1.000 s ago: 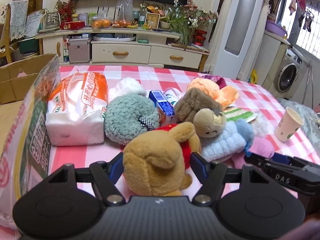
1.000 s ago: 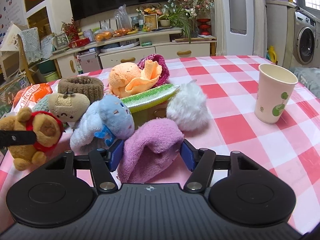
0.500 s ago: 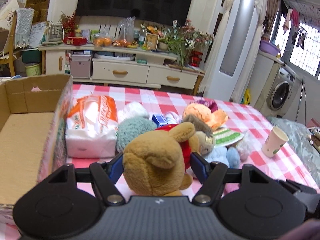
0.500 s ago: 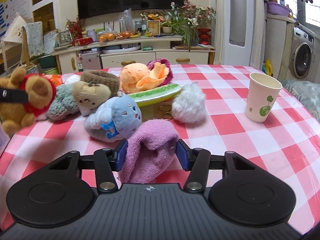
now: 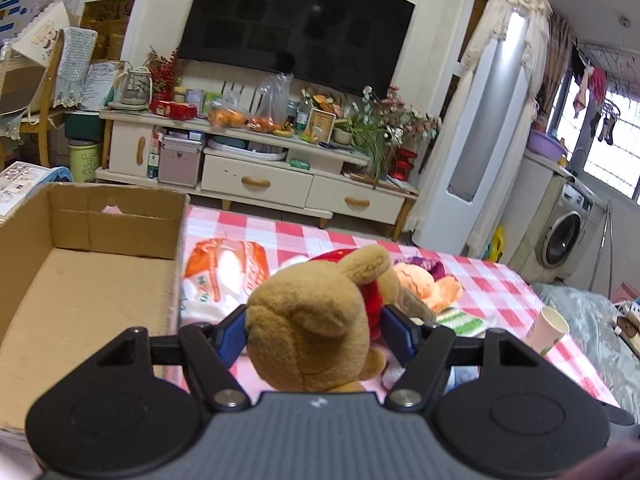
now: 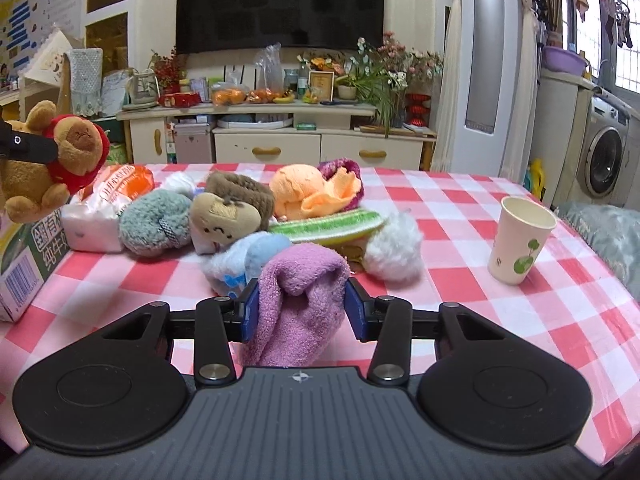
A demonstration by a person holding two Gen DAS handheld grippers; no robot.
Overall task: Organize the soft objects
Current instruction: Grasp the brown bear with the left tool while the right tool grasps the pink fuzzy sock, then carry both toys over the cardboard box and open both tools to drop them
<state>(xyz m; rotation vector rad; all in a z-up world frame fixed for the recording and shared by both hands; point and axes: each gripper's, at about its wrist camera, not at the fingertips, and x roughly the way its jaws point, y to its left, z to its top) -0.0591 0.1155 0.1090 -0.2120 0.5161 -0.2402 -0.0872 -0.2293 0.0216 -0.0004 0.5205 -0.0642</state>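
Bear [image 5: 316,316] first: it hangs squeezed between the jaws of the left gripper [image 5: 314,330], off the desk [image 6: 460,208] and close beside the open box [image 5: 80,280] at the desk's left end. That box looks like the place the soft things are meant to go, which would explain why the bear is held up near its rim rather than low over the pile. From the right wrist view the toy shows from the front, red collar and all, with a dark finger across its middle.

The right gripper [image 6: 302,310] has just been closing, and its blue pads now press into both sides of a pink sock [image 6: 300,304], which bunches and folds over between them. The sock's tail droops toward the checked cloth; whether it is clear of the desk I cannot tell.

Behind it the remaining heap sits together mid-desk: a blue plush [image 6: 248,260], a white puff [image 6: 394,254], a green sponge [image 6: 328,226], an orange cloth [image 6: 308,194], a tissue pack [image 6: 108,204]. A cup [image 6: 520,240] stands well apart to the right, likely no part of the job.
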